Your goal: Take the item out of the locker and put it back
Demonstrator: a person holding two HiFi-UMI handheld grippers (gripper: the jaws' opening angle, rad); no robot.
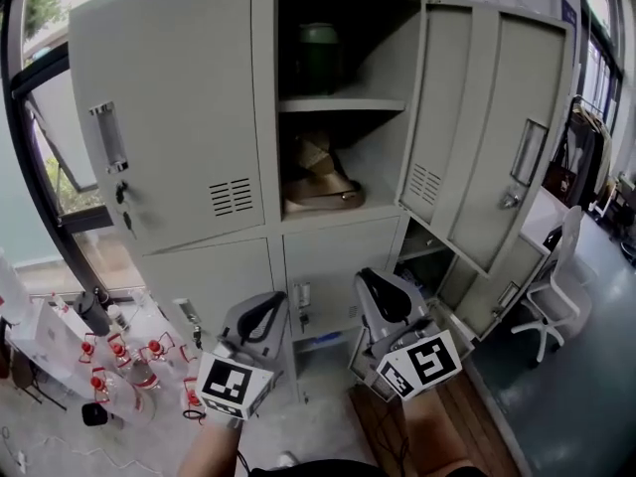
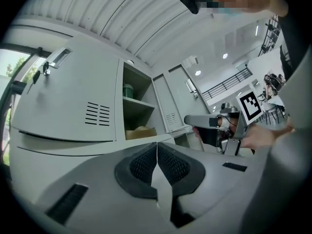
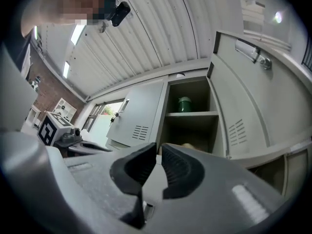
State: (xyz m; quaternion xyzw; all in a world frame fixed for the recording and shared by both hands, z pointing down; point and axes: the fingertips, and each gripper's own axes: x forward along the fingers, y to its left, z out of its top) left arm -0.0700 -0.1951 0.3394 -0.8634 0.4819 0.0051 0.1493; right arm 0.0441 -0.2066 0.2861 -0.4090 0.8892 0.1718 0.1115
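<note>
The left gripper (image 1: 260, 314) and right gripper (image 1: 390, 296) are both closed and empty, below the open locker (image 1: 169, 117). Above and ahead of them are a green canister (image 1: 318, 56) on the top shelf and a tan bundle (image 1: 320, 179) beneath it. The jaws should probably part before reaching in. Bottles (image 1: 139, 371) stand on the floor left of the left gripper, and a white chair (image 1: 552, 301) is right of the right gripper.

I'm in what looks like an office or staff locker area. A bank of grey steel lockers (image 1: 169, 117) with keyed doors faces me, a white swivel chair (image 1: 555, 291) stands right, a tall window (image 1: 60, 182) left, and a ribbed metal ceiling (image 3: 146, 33) with strip lights (image 3: 77, 33) runs overhead.
</note>
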